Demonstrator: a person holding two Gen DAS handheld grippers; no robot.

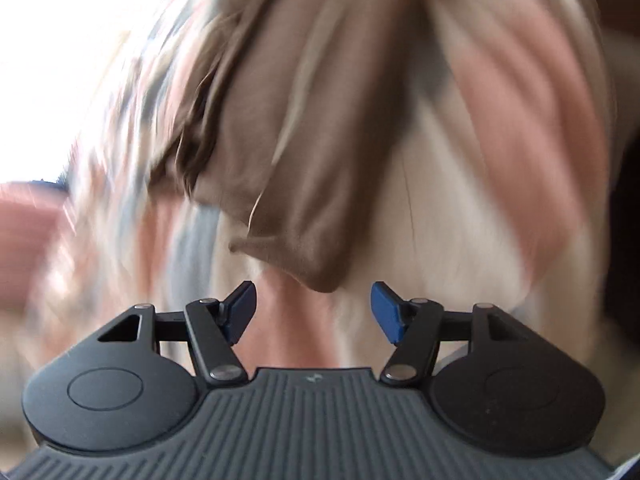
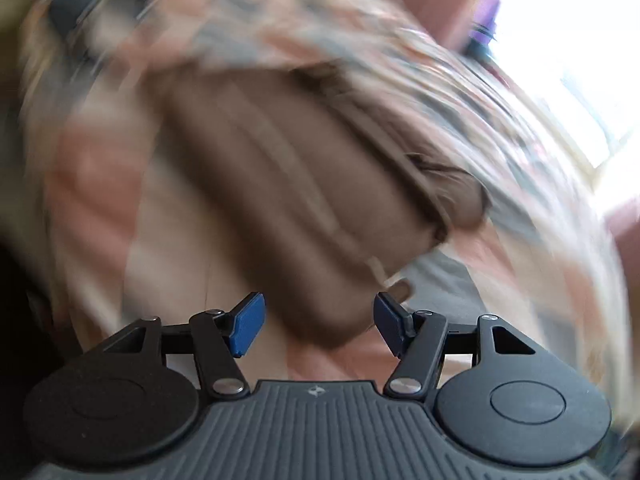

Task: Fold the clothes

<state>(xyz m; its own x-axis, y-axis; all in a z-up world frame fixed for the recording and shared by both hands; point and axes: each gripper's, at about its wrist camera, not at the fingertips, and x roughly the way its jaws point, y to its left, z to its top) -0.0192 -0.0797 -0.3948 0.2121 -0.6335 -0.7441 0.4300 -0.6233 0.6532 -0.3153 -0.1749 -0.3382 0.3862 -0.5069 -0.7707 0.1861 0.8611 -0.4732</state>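
A brown garment (image 1: 280, 152) lies bunched and partly folded on a patterned cover in the left wrist view. Its near corner ends just beyond my left gripper (image 1: 314, 312), which is open and empty, blue pads wide apart. In the right wrist view the same brown garment (image 2: 288, 200) lies in front of my right gripper (image 2: 320, 328), which is open and empty. The garment's near edge reaches down between its fingertips, with no pad touching it. Both views are heavily motion-blurred.
The garment rests on a cover (image 1: 500, 200) patterned in cream, pink and grey-blue, also in the right wrist view (image 2: 100, 200). Bright window light fills the left wrist view's upper left (image 1: 60, 60) and the right wrist view's upper right (image 2: 580, 60).
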